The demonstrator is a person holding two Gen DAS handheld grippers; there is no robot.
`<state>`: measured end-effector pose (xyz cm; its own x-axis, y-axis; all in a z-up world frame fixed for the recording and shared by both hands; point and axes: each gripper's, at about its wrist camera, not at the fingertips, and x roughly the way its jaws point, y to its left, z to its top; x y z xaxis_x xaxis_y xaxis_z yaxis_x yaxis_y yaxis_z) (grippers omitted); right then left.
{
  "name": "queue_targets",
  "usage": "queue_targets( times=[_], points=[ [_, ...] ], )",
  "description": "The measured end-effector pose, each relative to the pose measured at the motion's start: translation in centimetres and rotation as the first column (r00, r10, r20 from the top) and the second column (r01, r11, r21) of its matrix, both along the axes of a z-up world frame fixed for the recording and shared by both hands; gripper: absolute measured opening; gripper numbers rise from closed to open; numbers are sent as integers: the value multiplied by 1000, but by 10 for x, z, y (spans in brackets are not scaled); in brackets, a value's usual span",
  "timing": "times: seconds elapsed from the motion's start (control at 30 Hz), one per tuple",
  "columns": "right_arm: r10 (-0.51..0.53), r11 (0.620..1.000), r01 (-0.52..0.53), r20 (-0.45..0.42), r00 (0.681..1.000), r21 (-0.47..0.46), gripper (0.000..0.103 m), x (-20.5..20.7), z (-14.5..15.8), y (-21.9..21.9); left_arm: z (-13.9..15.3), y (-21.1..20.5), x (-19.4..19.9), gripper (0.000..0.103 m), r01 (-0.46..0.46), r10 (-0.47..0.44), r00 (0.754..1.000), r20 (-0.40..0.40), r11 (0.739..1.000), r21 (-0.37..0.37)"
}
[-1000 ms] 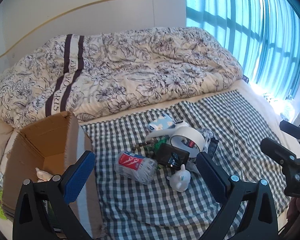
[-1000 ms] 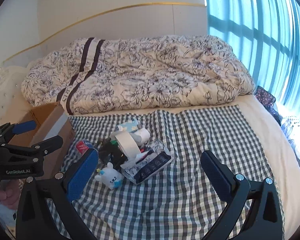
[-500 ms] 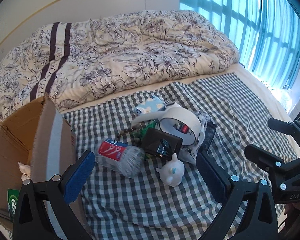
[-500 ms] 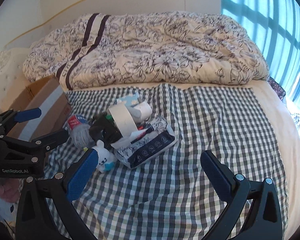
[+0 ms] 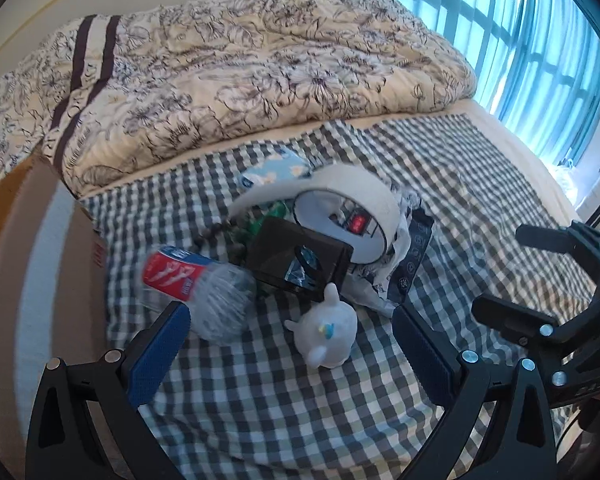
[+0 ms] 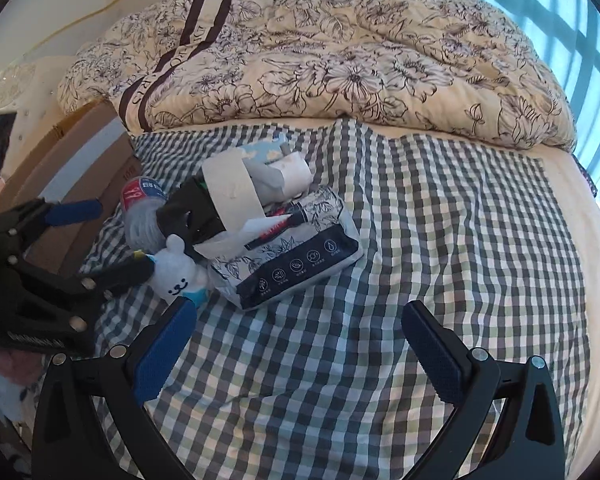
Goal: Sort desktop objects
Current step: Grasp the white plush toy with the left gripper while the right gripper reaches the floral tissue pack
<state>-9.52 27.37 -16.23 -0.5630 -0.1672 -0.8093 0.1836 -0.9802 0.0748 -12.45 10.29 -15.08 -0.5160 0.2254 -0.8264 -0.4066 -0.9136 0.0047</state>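
A checked cloth (image 6: 440, 240) covers the near half of a bed, with a floral quilt (image 5: 260, 68) heaped behind it, a blue-lit window (image 5: 520, 32) to the right and a cardboard box (image 5: 40, 260) at the cloth's left edge. The clutter sits in one pile mid-cloth: a plastic bottle (image 5: 204, 292) on its side with a red label whose writing is too blurred to read, a black case (image 5: 296, 260), a tape roll (image 5: 352, 208), a white toy (image 5: 328, 328) and a tissue pack (image 6: 296, 256) printed with small icons; the quilt's dark stripe seems to end in "ARIS". The left gripper (image 5: 288, 344) hangs just short of the bottle and toy, the right gripper (image 6: 300, 344) near the pack, both with fingers spread wide and holding nothing.
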Motion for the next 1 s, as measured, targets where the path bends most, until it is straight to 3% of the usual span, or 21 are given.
queue_targets(
  times=[0.33, 0.53, 0.57, 0.63, 0.73, 1.0],
  points=[
    [4, 1000, -3, 32, 999, -11, 103, -10, -15, 11, -29, 4, -3, 99, -21, 21, 1000, 19, 1000, 3],
    [21, 999, -19, 47, 999, -25, 103, -19, -24, 11, -32, 14, 1, 93, -28, 26, 999, -46, 999, -45],
    [27, 999, -25, 48, 999, -23, 103, -21, -24, 9, -32, 15, 1, 91, -27, 25, 999, -47, 999, -42],
    [41, 999, -39, 48, 998, -29, 103, -24, -26, 6, -35, 16, 0, 62, -21, 20, 1000, -9, 1000, -14],
    [50, 998, -49, 47, 998, -37, 103, -31, -28, 3, -45, 17, -1, 53, -19, 18, 998, 56, 1000, 9],
    [95, 995, -92, 57, 994, -44, 103, -56, -36, -4, -51, 20, 2, 45, -16, 14, 999, 43, 999, 38]
  ],
)
